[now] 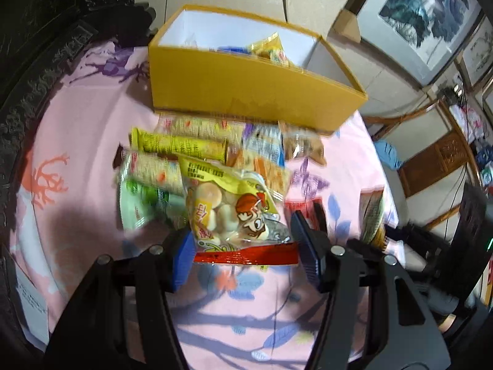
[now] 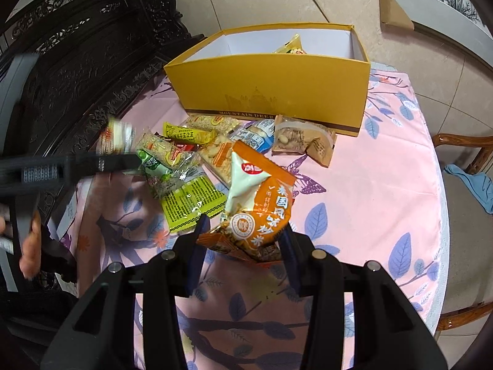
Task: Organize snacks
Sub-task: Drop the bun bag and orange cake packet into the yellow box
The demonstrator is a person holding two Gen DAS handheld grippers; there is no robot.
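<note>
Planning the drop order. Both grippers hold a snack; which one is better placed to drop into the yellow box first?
Right, probably. The right gripper faces the yellow box squarely with its orange packet; the left gripper, holding its biscuit bag, sees the box off-angle.

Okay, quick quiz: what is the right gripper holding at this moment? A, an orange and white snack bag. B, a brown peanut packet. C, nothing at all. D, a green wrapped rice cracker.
A: in the right wrist view the right gripper has its blue pads pressed on the bottom of the orange and white snack bag, which stands up above the pink floral tablecloth.
</note>
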